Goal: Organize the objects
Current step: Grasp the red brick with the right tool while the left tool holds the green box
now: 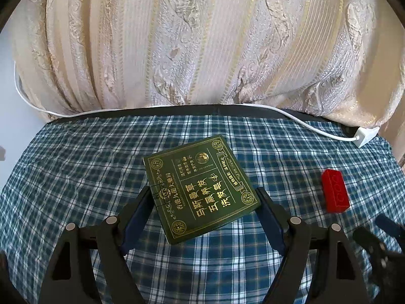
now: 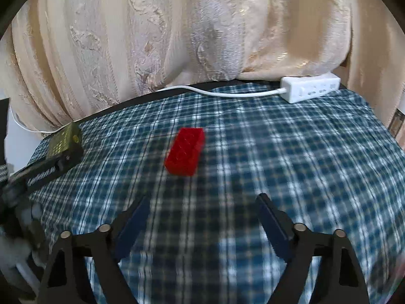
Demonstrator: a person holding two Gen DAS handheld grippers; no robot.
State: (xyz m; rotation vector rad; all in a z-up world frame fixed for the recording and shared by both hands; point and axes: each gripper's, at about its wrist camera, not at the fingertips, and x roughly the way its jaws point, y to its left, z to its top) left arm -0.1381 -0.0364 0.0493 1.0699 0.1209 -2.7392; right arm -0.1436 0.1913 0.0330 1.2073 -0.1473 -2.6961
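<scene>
- The left tool (image 1: 202, 200) stood wide open, its two dark fingers spread to either side of a flat green box (image 1: 201, 190) with gold lettering.
- The green box lay flat on the checked cloth (image 1: 101, 152) that covered the surface, turned at an angle, with its near part between the left tool's fingers.
- The left finger tip sat right at the box's left edge and the right finger tip just beside its right corner; whether either pressed on it could not be told, and the box was not clamped.
- A red block (image 1: 335, 192) lay on the cloth to the right of the left tool, well apart from the green box.
- The right tool (image 2: 202, 202) was also spread wide and held nothing, with only bare checked cloth between its fingers.
- In the right wrist view, the red block (image 2: 185, 151) lay ahead of the right tool, a little left of its centre line and clear of both finger tips; this view was blurred.
- The green box (image 2: 64, 140) showed at the far left of the right tool's view, with the left tool's dark body beside it.
- A white power strip (image 2: 310, 87) sat ahead and to the right of the right tool at the cloth's far edge, its white cable (image 2: 222, 92) running leftward.
- A cream patterned curtain (image 1: 202, 40) hung beyond the surface, ahead of both tools.
</scene>
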